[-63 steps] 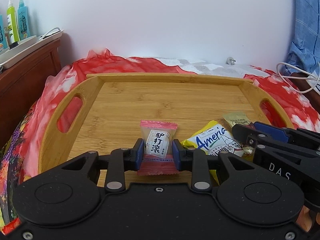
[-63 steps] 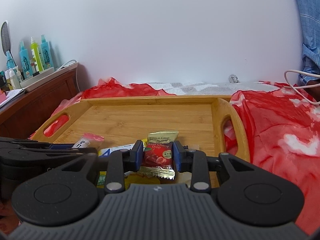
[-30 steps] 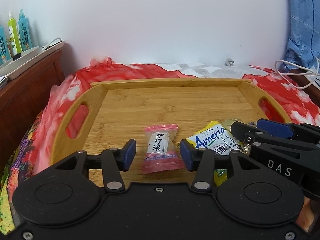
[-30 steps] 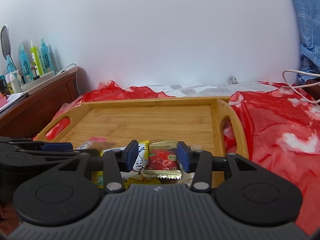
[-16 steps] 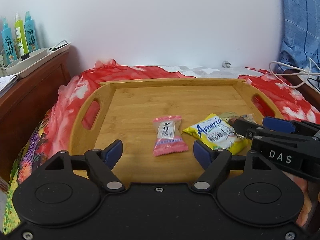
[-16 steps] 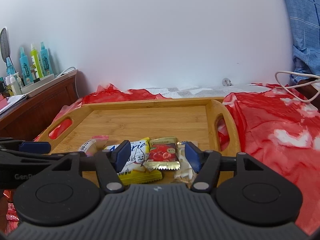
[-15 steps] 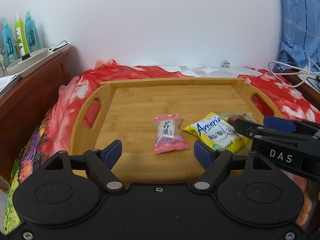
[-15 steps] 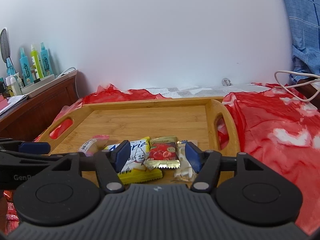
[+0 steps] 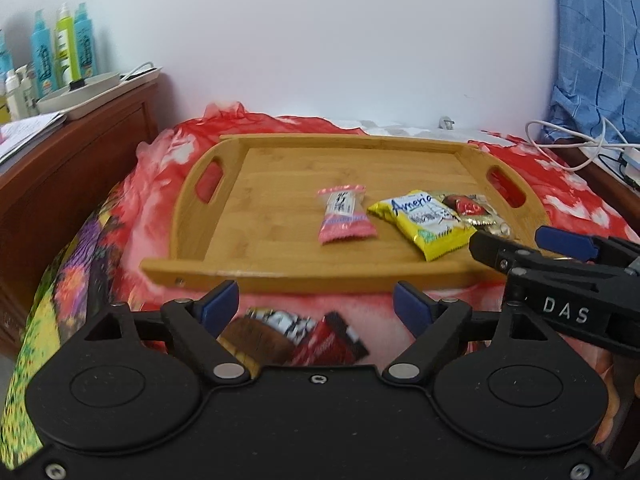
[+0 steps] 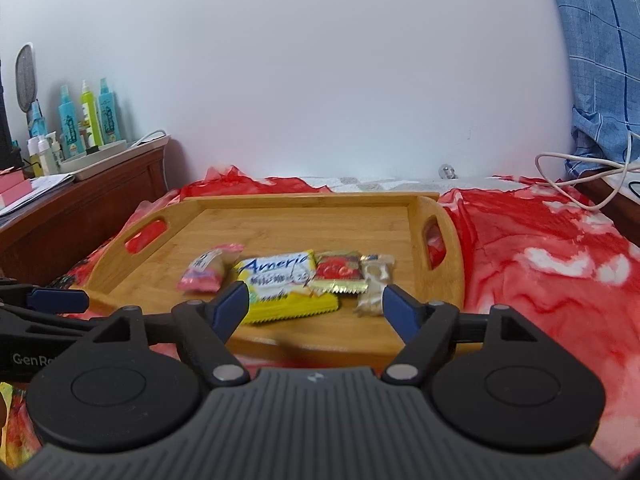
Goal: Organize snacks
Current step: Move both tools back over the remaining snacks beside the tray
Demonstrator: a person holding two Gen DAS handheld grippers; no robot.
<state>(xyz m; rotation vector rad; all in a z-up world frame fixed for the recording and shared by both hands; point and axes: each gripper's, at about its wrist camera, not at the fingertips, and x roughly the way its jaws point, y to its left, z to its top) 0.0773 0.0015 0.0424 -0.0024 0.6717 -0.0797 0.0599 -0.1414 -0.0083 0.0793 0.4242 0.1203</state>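
Both tools, left and right, have released their candies on the tray and backed off, still opening, empty; more snacks wait on the bed.

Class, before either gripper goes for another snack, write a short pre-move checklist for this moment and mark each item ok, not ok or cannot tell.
1. Left gripper empty, jaws opening: ok.
2. Right gripper empty, jaws opening: ok.
3. Pink candy lies released on the wooden tray: ok.
4. Red cherry packet on the tray, overlapping the yellow packet: ok.
5. Loose snacks left on the red blanket: not ok.
6. How many remain outside the tray: cannot tell.
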